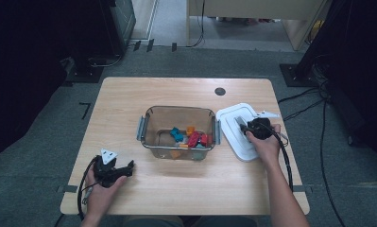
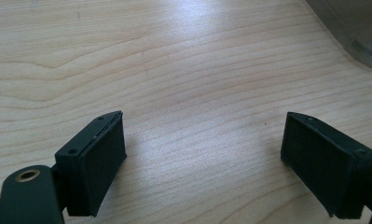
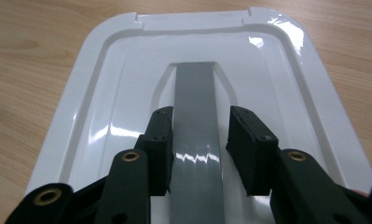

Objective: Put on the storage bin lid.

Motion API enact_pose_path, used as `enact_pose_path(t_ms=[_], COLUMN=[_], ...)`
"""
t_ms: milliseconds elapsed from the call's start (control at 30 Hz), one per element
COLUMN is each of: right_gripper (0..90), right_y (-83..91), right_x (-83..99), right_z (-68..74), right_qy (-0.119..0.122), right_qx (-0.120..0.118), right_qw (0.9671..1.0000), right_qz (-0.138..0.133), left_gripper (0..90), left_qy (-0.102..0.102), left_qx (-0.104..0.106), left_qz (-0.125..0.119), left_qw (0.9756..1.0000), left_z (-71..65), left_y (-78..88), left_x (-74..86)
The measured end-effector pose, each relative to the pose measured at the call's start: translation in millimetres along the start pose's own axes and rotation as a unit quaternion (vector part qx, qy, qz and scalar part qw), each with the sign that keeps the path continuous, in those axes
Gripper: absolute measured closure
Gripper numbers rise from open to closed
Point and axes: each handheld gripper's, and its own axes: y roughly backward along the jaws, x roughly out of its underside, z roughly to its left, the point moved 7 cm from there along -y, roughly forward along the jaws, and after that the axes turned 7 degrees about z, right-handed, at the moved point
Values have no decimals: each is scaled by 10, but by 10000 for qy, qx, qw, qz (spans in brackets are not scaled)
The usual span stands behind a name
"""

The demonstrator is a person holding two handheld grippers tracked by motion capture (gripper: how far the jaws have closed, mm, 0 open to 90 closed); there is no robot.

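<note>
A white lid point(image 1: 233, 142) lies flat on the wooden table, right of a clear plastic container point(image 1: 150, 116). My right gripper point(image 1: 243, 125) hovers low over the lid, pointing down at its grey handle strip point(image 3: 195, 84). In the right gripper view the jaws of the right gripper point(image 3: 201, 116) stand on either side of that strip over the white lid point(image 3: 286, 84), with a narrow gap on the right side. My left gripper point(image 1: 128, 171) rests near the table's front left, jaws wide apart. The left gripper point(image 2: 204, 126) has nothing between its jaws, just bare wood.
The container holds several small coloured pieces point(image 1: 193, 138), red, blue and orange. Its grey side latches stick out left point(image 1: 141, 127) and right. A dark round hole point(image 1: 219, 91) sits near the table's far edge. The container's corner point(image 2: 361, 28) is in the left gripper view.
</note>
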Motion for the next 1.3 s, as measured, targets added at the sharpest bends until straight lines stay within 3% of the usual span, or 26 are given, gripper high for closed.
enact_pose_path(t_ms=[133,433,667,833,933,1300], right_gripper=[671,625,684,684,684,685], right_y=[27,18,7,50,98,467], right_x=[27,-4,9,33,47,-77], right_z=[22,27,39,-2,-54,-129], right_qy=[190,-40,111,-178,-184,-263], right_qx=[46,-39,141,86,146,99], right_qw=[9998,9999,9998,9998,9997,9990], right_qz=[75,124,-18,-36,7,-335], left_gripper=[133,133,133,134,133,127], left_qy=[0,-4,-6,-17,-19,178], left_qx=[0,1,8,16,9,-163], left_qz=[0,8,-2,0,5,22], left_qw=[10000,10000,10000,10000,10000,9997], left_z=[0,1,1,6,8,4], left_y=[0,1,0,3,2,-1], left_x=[0,1,0,2,2,-2])
